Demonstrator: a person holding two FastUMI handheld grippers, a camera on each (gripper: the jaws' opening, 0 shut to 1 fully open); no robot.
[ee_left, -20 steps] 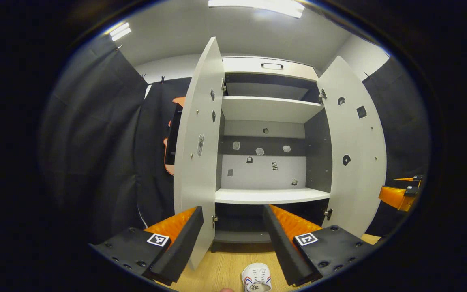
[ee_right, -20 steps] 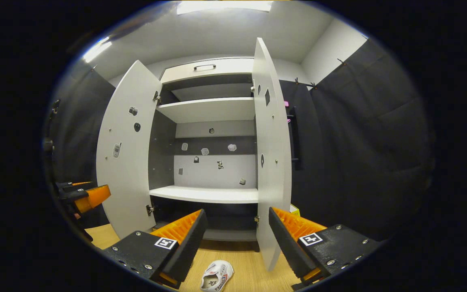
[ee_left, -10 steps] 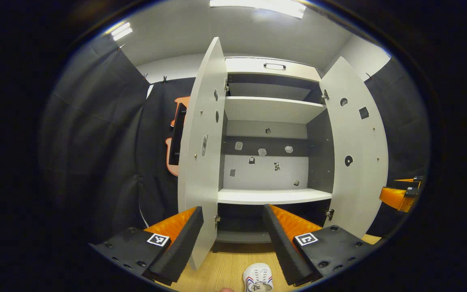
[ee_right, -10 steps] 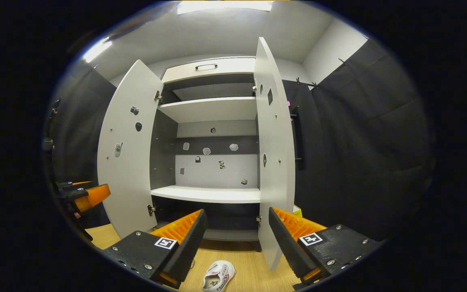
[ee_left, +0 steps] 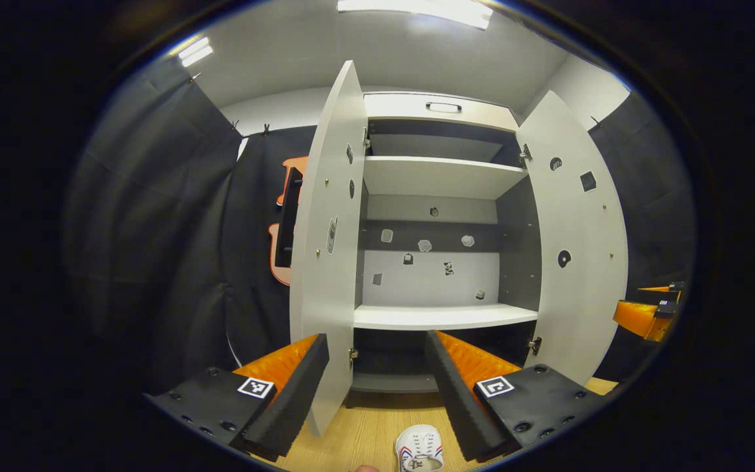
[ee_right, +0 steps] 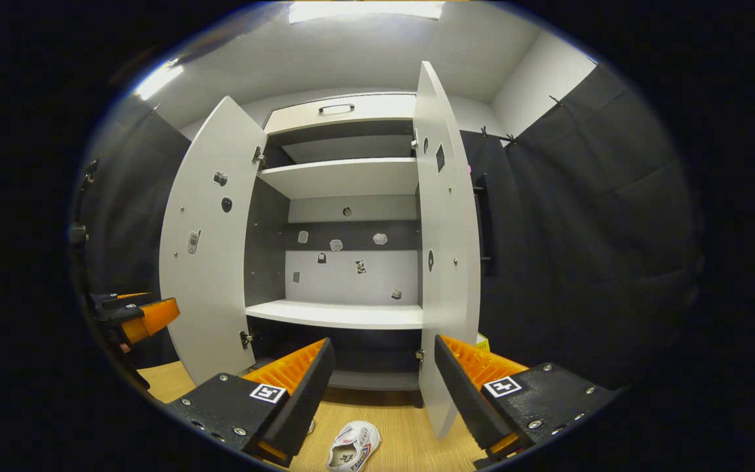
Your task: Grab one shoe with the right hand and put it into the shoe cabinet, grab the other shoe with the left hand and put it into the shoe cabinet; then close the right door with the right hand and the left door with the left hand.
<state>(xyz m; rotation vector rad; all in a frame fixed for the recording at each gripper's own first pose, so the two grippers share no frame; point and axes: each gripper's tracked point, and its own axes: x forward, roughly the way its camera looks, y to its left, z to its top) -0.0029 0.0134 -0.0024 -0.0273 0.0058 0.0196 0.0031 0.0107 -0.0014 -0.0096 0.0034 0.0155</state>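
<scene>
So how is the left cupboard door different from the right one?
In the right gripper view, the left door faces the camera, showing its whole inner face, while the right door stands nearly edge-on. A phone-shaped sticker sits on the left door; the right door carries a dark square one. Both are pale grey, tall, dotted with stickers and swung wide open on the shoe cabinet.

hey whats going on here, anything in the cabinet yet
Not yet. A person holds a gripper in each hand before a tall white shoe cabinet whose left door and right door stand open. Its visible shelves are bare. A white shoe with red and blue stripes lies on the wooden floor, below the open right gripper. The left gripper is open too, above a white shoe.
</scene>
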